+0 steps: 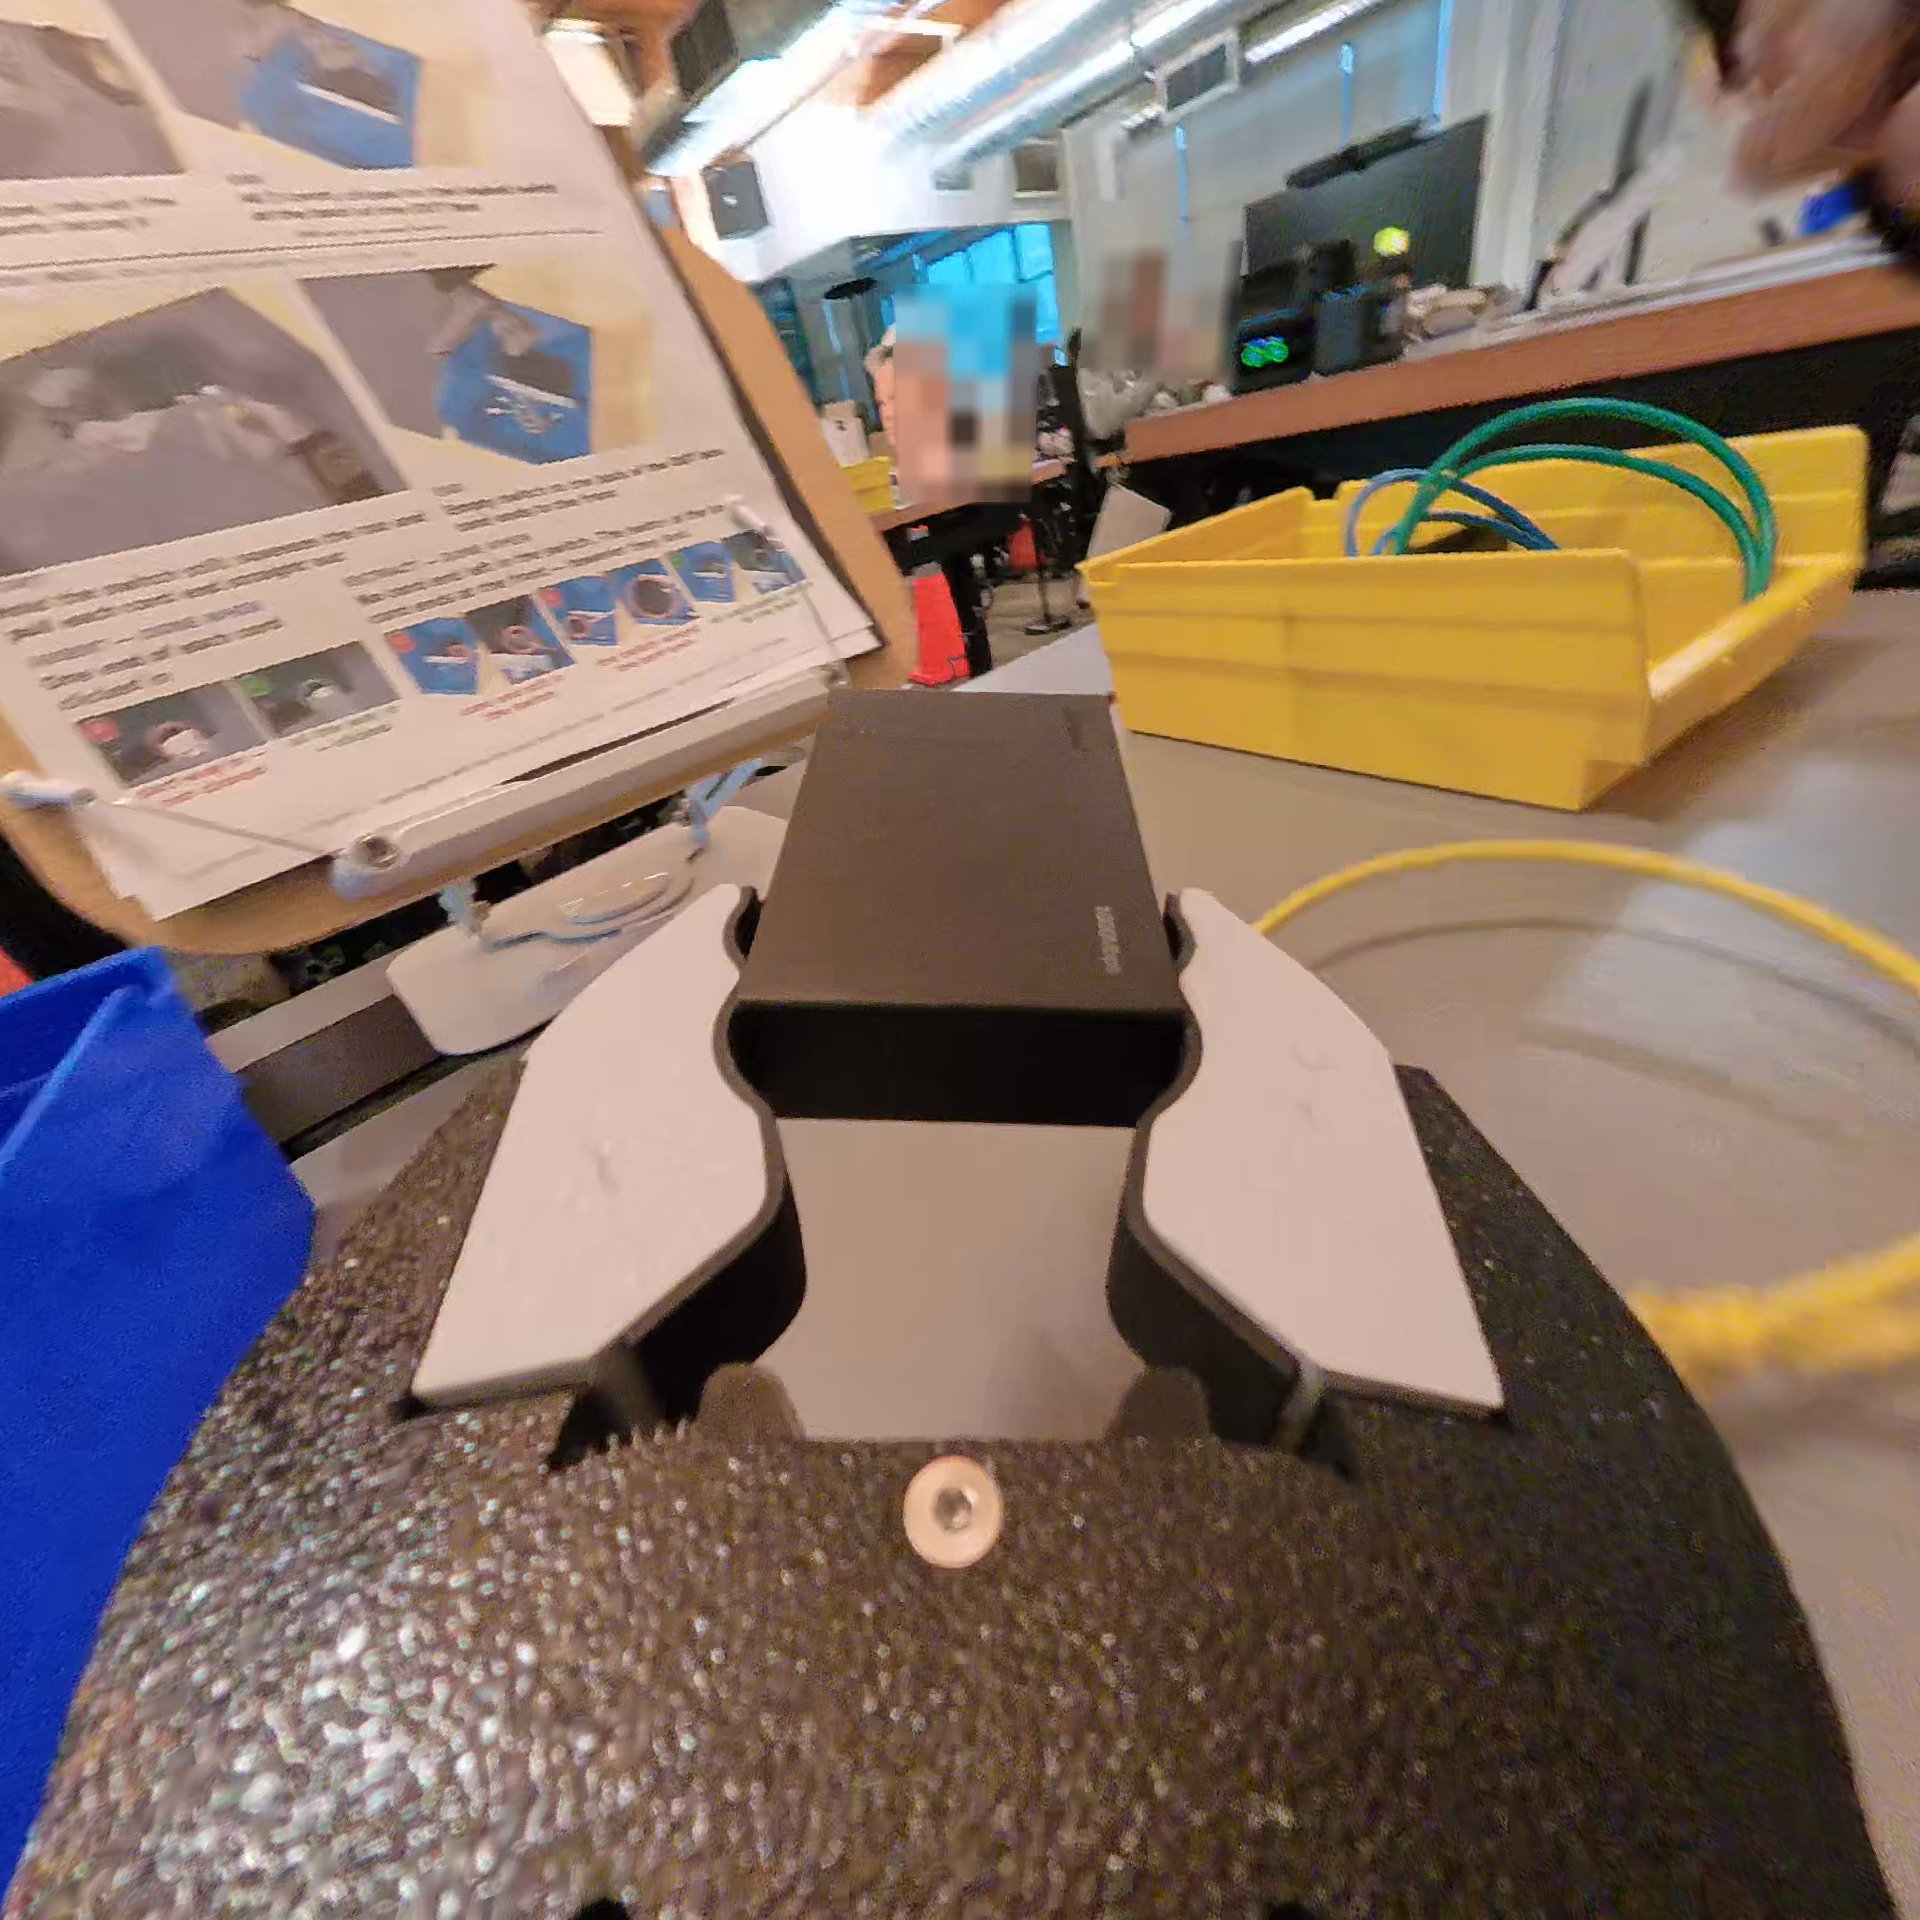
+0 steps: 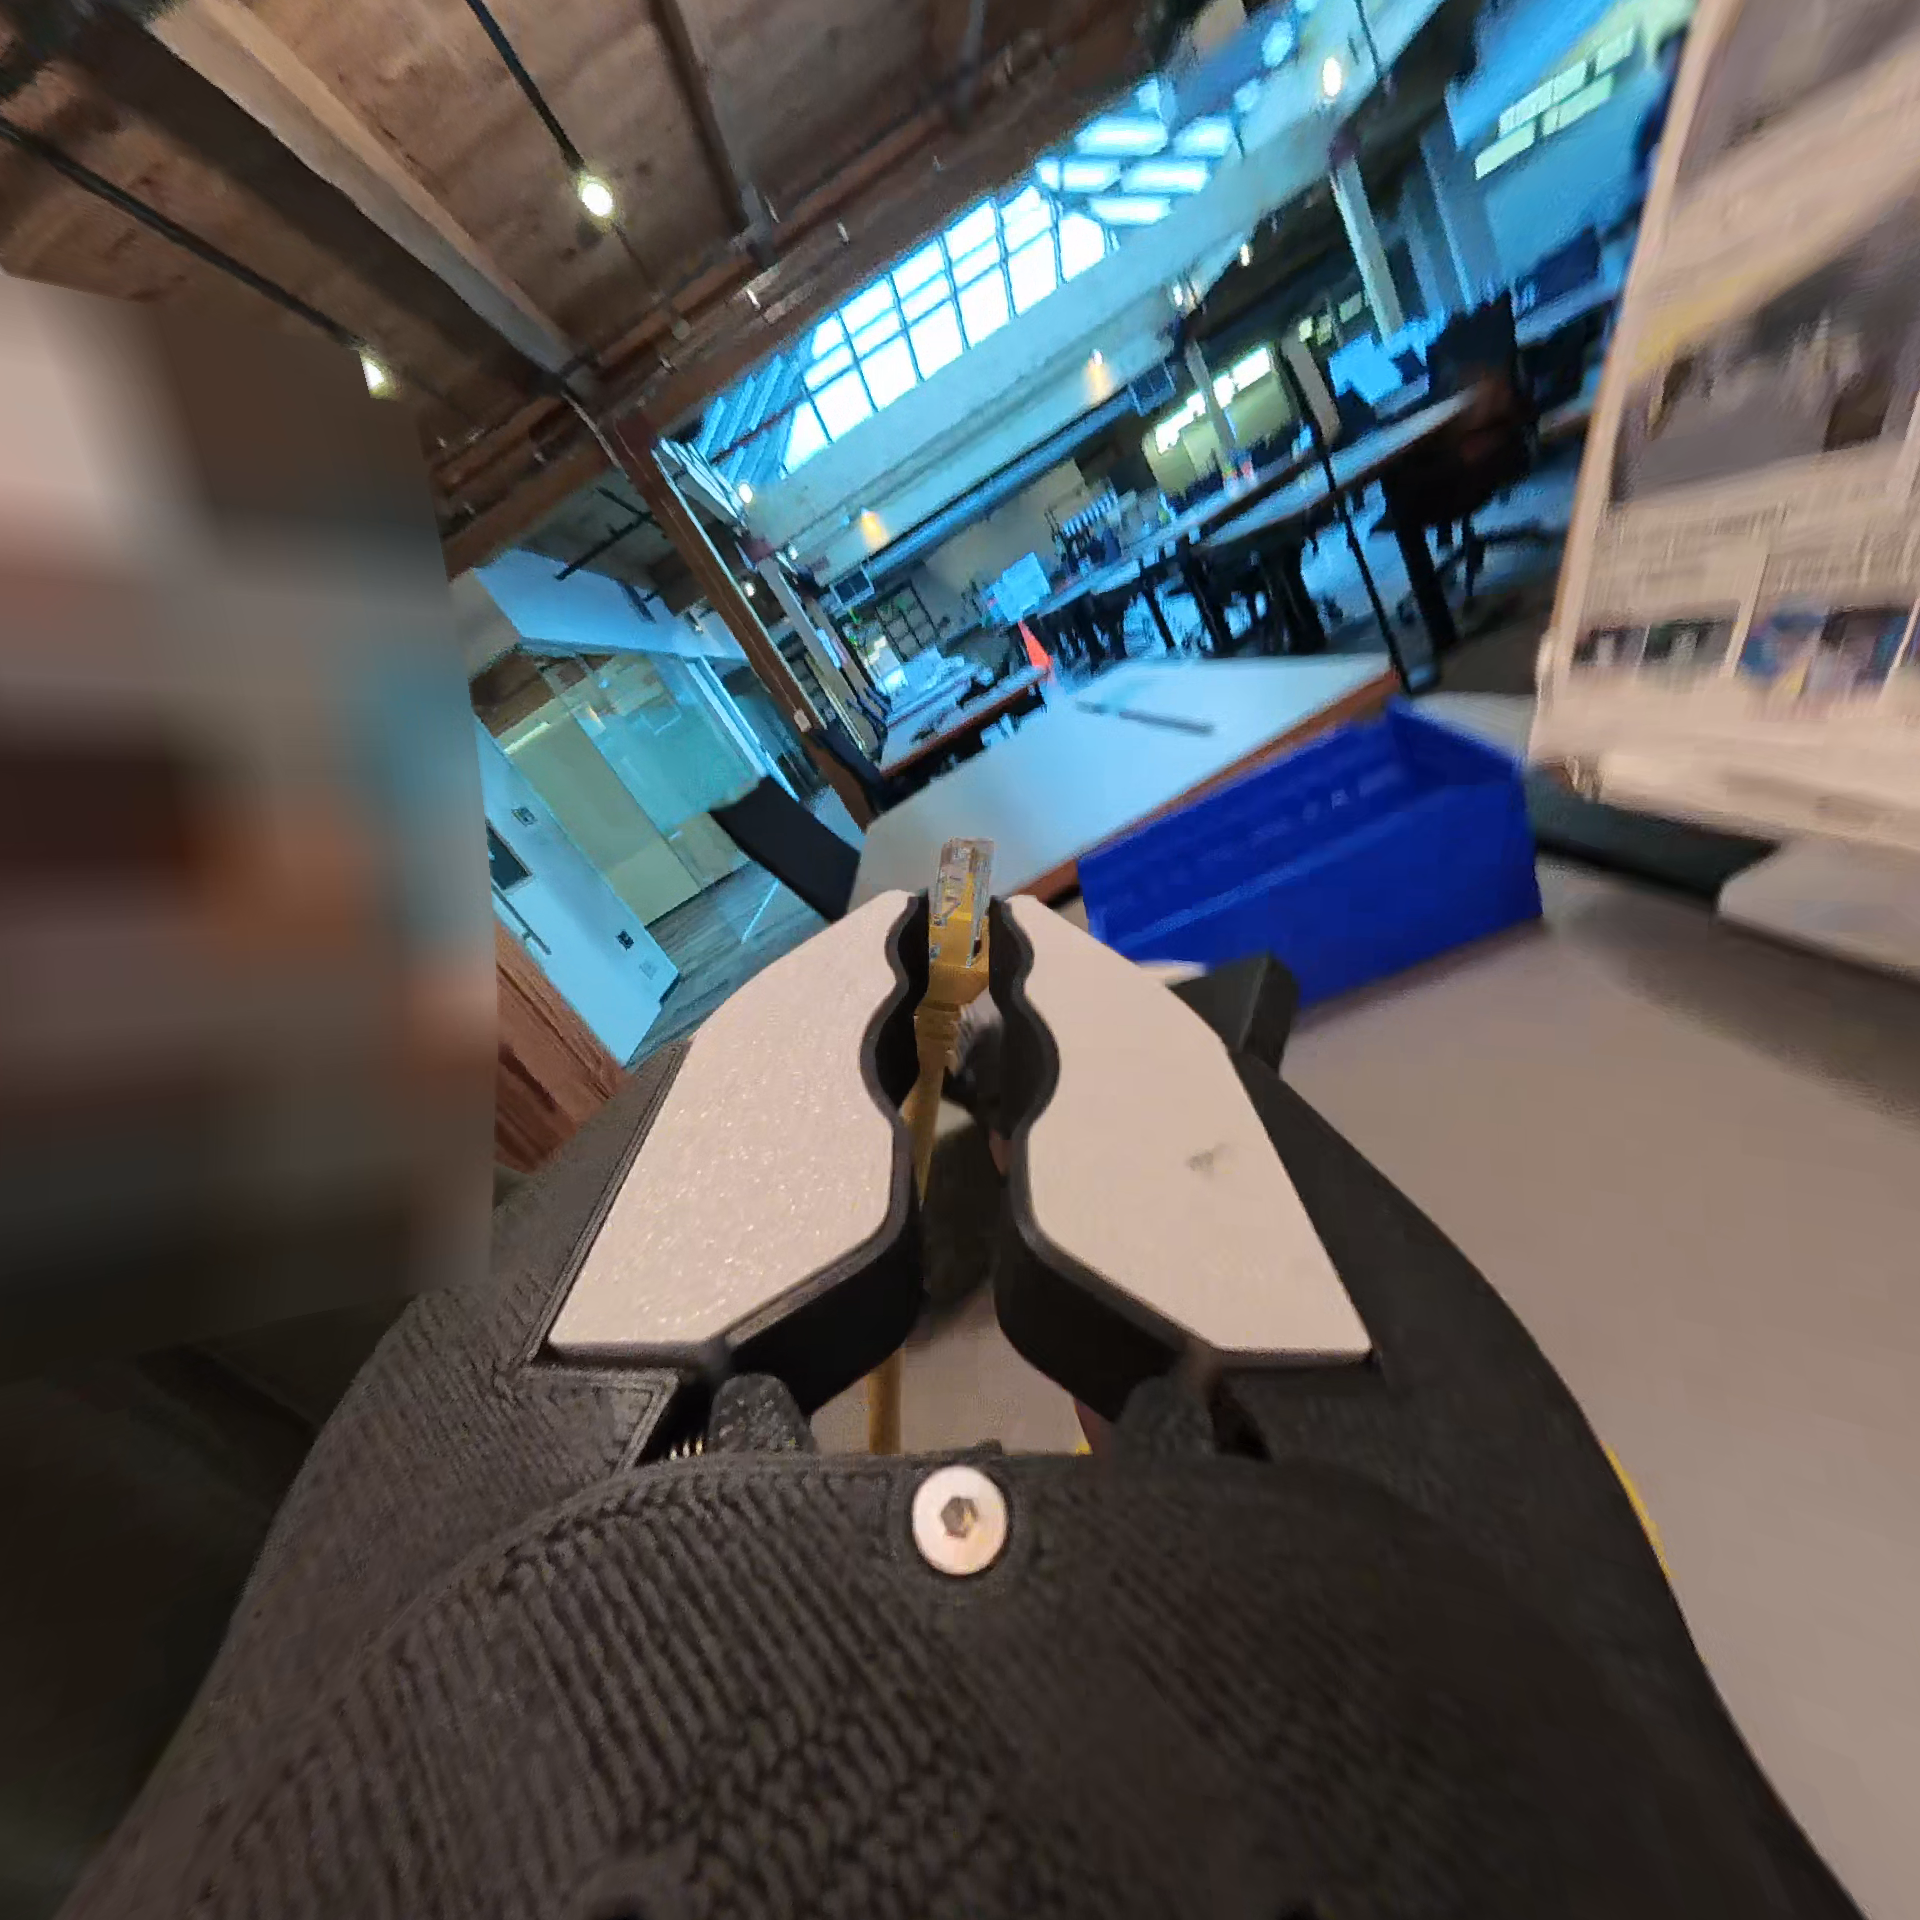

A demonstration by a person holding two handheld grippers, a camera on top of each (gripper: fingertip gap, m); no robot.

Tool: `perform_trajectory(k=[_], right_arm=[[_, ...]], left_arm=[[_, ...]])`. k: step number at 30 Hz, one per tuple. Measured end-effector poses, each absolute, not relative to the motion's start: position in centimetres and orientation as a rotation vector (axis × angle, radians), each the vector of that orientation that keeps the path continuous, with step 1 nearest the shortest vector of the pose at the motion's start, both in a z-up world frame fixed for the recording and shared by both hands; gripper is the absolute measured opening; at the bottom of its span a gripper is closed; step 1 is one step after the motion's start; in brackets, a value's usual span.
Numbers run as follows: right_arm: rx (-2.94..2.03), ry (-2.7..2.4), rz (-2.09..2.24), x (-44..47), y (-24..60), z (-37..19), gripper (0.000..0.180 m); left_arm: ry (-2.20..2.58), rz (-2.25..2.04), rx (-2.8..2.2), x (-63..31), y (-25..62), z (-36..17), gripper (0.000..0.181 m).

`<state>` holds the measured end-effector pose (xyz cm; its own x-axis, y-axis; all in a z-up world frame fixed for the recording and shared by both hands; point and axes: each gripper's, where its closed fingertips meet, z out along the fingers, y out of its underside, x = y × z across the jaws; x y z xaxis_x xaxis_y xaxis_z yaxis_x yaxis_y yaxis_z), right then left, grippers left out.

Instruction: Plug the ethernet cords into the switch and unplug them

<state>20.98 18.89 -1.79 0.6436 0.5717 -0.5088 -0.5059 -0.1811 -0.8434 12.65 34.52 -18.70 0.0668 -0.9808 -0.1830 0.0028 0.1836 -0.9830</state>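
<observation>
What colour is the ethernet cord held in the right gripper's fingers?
Yellow, with a clear plug. The ethernet cord shows best in the right wrist view, in the right gripper.

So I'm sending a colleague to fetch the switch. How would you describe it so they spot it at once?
On the grey table, between the clipboard of instruction sheets and the yellow bins, the left gripper clamps one end of the switch. It is the only plain matte-black oblong box there.

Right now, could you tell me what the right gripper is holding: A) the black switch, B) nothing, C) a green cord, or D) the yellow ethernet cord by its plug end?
D: the right gripper is shut on the yellow ethernet cord, its clear plug sticking out past the fingertips.
</observation>
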Motion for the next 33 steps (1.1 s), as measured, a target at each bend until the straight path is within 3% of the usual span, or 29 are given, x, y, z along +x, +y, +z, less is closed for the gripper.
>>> perform_trajectory(k=[7,11,17,21,30,33], right_arm=[[-1.315,-0.126,0.691,27.8,12.9,11.1,0.012],[-1.373,-0.048,0.449,33.7,10.8,12.3,0.012],[-1.404,0.15,0.098,43.3,6.8,6.2,0.012],[-1.416,0.301,0.101,47.0,5.0,-0.1,0.012],[-1.707,0.206,0.247,42.5,7.6,-9.8,0.013],[-1.915,0.182,0.098,42.7,8.3,-13.4,0.013]], left_arm=[[1.149,-1.106,-1.156,12.0,35.7,-18.1,0.072],[1.212,-1.112,-1.138,12.5,34.6,-18.7,0.072],[1.271,-1.136,-1.118,12.9,33.4,-19.1,0.072],[1.281,-1.147,-1.119,12.9,33.3,-19.4,0.072],[1.281,-1.166,-1.12,13.0,33.1,-19.4,0.072],[1.279,-1.167,-1.119,12.9,33.1,-19.4,0.072]])
